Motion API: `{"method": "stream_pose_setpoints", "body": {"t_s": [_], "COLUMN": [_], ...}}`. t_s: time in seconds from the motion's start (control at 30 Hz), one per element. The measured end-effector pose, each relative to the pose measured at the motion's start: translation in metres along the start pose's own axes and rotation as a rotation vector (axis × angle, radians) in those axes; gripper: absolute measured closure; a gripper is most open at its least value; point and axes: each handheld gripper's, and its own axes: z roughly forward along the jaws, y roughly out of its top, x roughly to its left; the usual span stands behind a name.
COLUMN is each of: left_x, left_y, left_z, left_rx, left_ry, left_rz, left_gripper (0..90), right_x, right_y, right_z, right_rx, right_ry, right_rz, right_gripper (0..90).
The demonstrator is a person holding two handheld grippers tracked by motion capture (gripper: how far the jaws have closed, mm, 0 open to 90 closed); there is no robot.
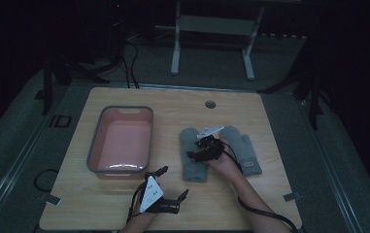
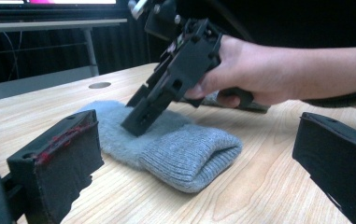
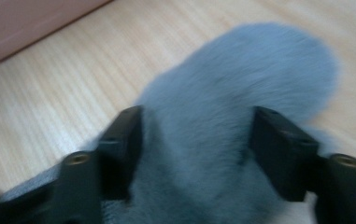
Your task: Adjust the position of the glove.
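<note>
Nearest, the left gripper (image 1: pixel 169 184) rests at the table's (image 1: pixel 231 204) front edge, its jaws wide apart with nothing between them; further in, the right gripper (image 1: pixel 195 151) tilts down onto the left mitten (image 1: pixel 193 158), jaws spread astride the fleece, not pinching it; the other mitten (image 1: pixel 244 148) lies just beside; the pink tub (image 1: pixel 122 141) sits left, apart.
</note>
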Motion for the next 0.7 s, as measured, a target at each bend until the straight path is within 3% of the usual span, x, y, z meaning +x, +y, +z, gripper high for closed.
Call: {"method": "stream_pose_setpoints", "body": {"t_s": [0.03, 0.2, 0.37, 0.43, 0.53, 0.7], "left_x": [0.000, 0.000, -0.001, -0.001, -0.001, 0.000], "left_y": [0.000, 0.000, 0.000, 0.000, 0.000, 0.000], "left_z": [0.000, 0.000, 0.000, 0.000, 0.000, 0.000], "left_rx": [0.000, -0.001, -0.001, -0.001, -0.001, 0.000], "left_ry": [0.000, 0.001, 0.001, 0.002, 0.003, 0.004], "left_rz": [0.000, 0.003, 0.006, 0.003, 0.003, 0.002], "left_gripper": [1.2, 1.2, 1.2, 1.2, 1.2, 1.2], "right_x": [0.000, -0.003, -0.012, -0.019, -0.035, -0.058], "right_y": [0.001, 0.006, 0.000, -0.005, -0.016, -0.035], "right_z": [-0.004, -0.028, -0.061, -0.075, -0.095, -0.115], "right_rx": [-0.013, -0.069, -0.131, -0.157, -0.164, -0.166], "right_ry": [-0.013, -0.024, -0.085, -0.132, -0.187, -0.236], "right_rz": [0.004, -0.001, 0.005, 0.007, 0.040, 0.116], "right_gripper": [29.2, 32.5, 32.9, 32.9, 32.0, 33.6]}}
